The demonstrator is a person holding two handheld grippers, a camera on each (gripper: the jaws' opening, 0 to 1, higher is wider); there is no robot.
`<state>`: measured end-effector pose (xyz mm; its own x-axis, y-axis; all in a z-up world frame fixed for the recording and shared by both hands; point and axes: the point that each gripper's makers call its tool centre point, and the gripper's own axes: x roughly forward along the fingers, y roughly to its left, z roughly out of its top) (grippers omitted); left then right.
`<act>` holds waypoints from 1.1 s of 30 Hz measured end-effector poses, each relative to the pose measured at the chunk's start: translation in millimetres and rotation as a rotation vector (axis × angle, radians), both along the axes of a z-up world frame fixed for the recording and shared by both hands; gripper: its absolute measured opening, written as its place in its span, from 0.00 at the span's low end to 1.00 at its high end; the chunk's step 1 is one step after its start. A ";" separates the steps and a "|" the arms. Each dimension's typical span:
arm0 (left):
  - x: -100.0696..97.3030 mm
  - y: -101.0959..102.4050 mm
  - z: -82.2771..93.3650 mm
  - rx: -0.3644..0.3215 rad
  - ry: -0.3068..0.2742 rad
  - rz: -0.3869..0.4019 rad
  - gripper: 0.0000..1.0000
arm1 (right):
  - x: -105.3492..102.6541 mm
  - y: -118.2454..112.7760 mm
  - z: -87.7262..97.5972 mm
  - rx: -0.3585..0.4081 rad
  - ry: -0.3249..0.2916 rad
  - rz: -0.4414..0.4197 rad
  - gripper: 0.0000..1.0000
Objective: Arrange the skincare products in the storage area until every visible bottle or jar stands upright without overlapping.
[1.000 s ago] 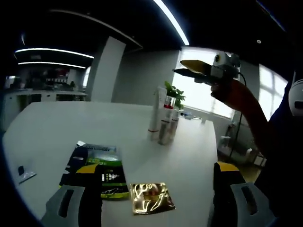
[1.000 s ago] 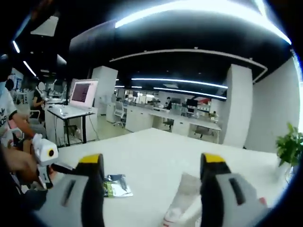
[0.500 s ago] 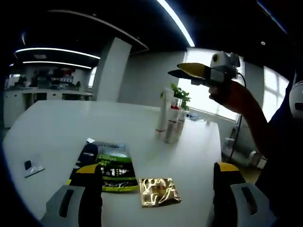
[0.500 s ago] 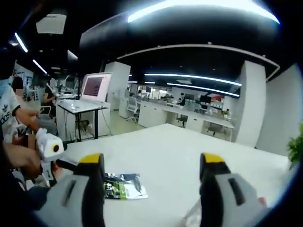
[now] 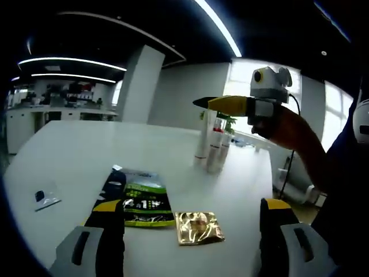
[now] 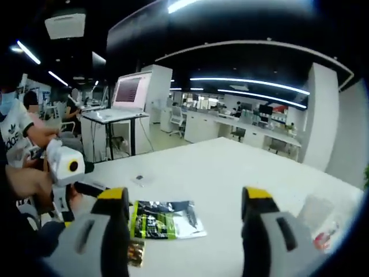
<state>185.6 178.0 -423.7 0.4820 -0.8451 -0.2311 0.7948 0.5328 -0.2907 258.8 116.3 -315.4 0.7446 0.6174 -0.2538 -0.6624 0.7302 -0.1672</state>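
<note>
On the smooth white bench (image 5: pixel 69 156), left to right: a flat glossy green-black sachet (image 5: pixel 137 198), a crinkled gold foil packet (image 5: pixel 199 227), then slim upright tubes (image 5: pixel 212 149) standing clustered beyond, with left gripper (image 5: pixel 190 245) and right gripper (image 6: pixel 184 231) jaws spread wide, empty.

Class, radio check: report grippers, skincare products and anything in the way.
Left gripper open, empty, low over table. Right gripper open, empty, held above table. Skincare bottles upright, clustered at far edge. Green sachet, gold sachet lying flat nearby.
</note>
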 end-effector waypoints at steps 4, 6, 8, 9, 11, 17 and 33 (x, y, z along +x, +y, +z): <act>-0.9 1.6 2.3 -0.008 -0.008 0.002 1.00 | 2.4 6.7 -16.4 0.003 0.028 0.013 0.80; -0.8 3.5 1.6 -0.003 -0.003 0.008 1.00 | 4.0 7.5 -24.0 -0.004 0.041 0.011 0.80; -0.9 5.3 1.4 -0.005 -0.001 0.011 1.00 | 5.8 9.1 -32.5 -0.004 0.056 0.011 0.80; -0.7 5.9 1.4 -0.005 -0.001 0.013 1.00 | 4.4 9.8 -37.0 -0.012 0.066 0.011 0.80; -0.4 7.2 0.9 -0.001 -0.001 0.016 1.00 | 4.5 11.1 -47.2 -0.037 0.080 0.010 0.80; -0.7 10.2 2.8 -0.005 -0.008 0.019 1.00 | 6.9 14.8 -71.7 -0.091 0.102 0.012 0.80; -0.3 16.5 0.3 0.003 0.000 0.028 1.00 | 7.2 31.1 -116.4 -0.134 0.172 0.037 0.75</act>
<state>185.3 194.5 -423.4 0.5058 -0.8305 -0.2331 0.7794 0.5558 -0.2891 266.0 147.4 -431.9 0.6610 0.5956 -0.4566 -0.7153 0.6839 -0.1435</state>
